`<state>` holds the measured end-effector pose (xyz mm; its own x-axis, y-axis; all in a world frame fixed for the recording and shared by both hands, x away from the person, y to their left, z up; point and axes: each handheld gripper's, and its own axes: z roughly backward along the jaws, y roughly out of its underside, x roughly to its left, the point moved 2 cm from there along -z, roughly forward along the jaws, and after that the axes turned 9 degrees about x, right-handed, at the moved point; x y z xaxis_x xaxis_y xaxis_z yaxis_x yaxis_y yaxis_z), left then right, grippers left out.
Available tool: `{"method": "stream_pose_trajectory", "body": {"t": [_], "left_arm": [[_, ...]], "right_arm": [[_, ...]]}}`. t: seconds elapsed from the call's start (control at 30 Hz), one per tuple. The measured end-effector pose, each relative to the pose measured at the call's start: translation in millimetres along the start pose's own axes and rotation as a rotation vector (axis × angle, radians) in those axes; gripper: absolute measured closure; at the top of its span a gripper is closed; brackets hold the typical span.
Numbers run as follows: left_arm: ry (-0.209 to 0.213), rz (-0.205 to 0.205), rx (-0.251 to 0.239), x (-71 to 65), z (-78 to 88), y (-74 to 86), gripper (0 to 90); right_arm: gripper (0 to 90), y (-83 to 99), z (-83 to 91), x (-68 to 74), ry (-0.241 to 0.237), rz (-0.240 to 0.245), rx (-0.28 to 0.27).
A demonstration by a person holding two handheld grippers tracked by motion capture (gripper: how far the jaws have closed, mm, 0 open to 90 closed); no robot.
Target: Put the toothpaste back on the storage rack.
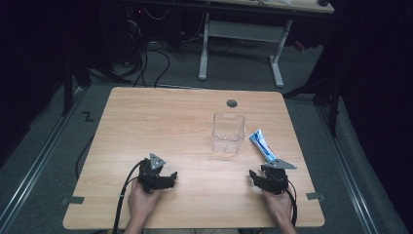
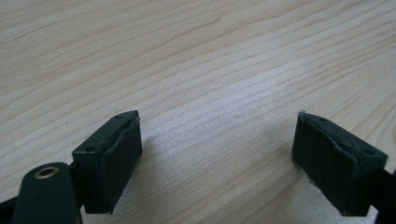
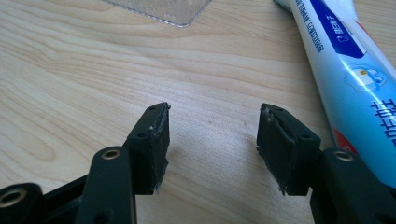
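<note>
Your left gripper point(image 1: 171, 176) rests near the table's point(image 1: 160, 117) 7 o'clock edge with its jaws spread wide over bare wood, gripping nothing. Your right gripper point(image 1: 258, 174) sits at about 5 o'clock, jaws also apart and empty. The toothpaste tube point(image 1: 262, 145) lies flat just past it at its 1 o'clock (blue and white, cap end away from you), and the clear plastic container point(image 1: 227, 132) stands upright at the tube's 9 o'clock, near but apart.

I work in a dim lab or office test space — grey carpet point(image 1: 44, 161), tangled cables point(image 1: 151, 58) by a second desk point(image 1: 243, 34), my wooden worktop point(image 1: 160, 117) floor-taped.
</note>
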<state>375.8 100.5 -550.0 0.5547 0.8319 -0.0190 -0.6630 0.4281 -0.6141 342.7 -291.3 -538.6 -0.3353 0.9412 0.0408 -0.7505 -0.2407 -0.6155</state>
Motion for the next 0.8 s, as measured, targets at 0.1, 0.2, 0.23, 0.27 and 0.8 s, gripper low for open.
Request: {"method": "stream_pose_trajectory", "body": {"t": [0.1,0.2,0.23,0.27,0.8], "left_arm": [[0.0,0.0,0.0,0.0,0.0,0.0,16.5],[0.0,0.0,0.0,0.0,0.0,0.0,16.6],[0.0,0.0,0.0,0.0,0.0,0.0,16.6],[0.0,0.001,0.0,0.0,0.0,0.0,16.6],[-0.005,0.007,0.0,0.2,0.2,0.2,16.6]], "right_arm": [[44.3,0.2,3.8,-1.6,0.008,-0.01,-0.016],[44.4,-1.1,8.9,-3.3,-0.005,-0.011,-0.031],[44.4,-1.4,10.2,-3.1,-0.005,-0.009,-0.03],[44.4,-1.7,11.5,-2.9,0.001,-0.009,-0.029],[46.6,-13.5,37.3,-14.9,-0.008,0.034,-0.063]]}}
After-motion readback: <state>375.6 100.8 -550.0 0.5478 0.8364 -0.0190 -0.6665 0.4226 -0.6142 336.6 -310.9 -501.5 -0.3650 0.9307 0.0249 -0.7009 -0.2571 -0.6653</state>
